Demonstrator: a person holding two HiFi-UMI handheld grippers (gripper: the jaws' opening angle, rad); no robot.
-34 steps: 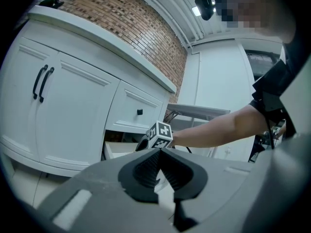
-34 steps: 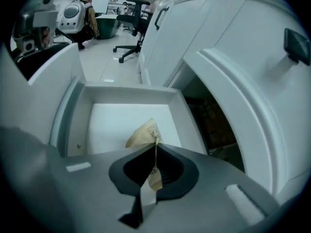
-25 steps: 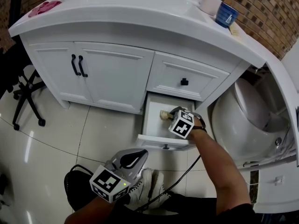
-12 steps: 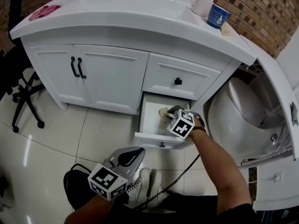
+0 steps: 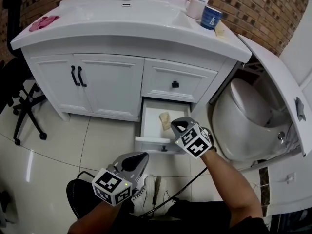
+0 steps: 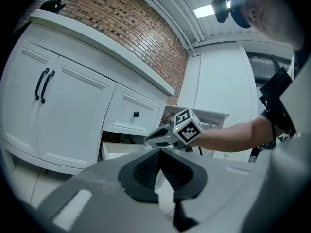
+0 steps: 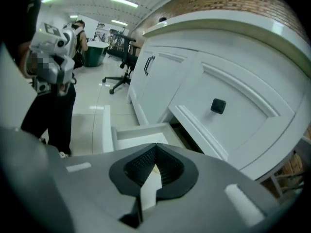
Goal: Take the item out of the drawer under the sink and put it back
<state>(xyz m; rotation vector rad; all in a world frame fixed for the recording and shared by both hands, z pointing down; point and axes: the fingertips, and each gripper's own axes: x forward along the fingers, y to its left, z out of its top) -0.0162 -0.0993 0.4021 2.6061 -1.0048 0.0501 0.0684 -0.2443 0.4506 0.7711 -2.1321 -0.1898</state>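
Note:
Beneath the white vanity the lower drawer (image 5: 152,143) stands pulled out, and a small tan item (image 5: 165,120) lies inside it. My right gripper (image 5: 175,124) hovers just above the drawer's front right corner, shut and empty, a short way from the item. In the right gripper view its jaws (image 7: 155,146) meet over the open drawer (image 7: 142,134). My left gripper (image 5: 138,157) hangs low over the floor in front of the drawer, shut with nothing in it. The left gripper view shows its own closed tips (image 6: 159,150) and the right gripper (image 6: 150,140) by the drawer (image 6: 116,151).
Above the open drawer is a shut drawer with a black knob (image 5: 175,84); to the left are two doors with black handles (image 5: 76,75). A white toilet (image 5: 239,116) stands right, an office chair (image 5: 22,106) left. Cups (image 5: 210,17) and a pink cloth (image 5: 43,21) sit on the counter.
My right gripper has drawn back out of the drawer towards me and closed; the tan item stays lying in the drawer. The left gripper has barely moved.

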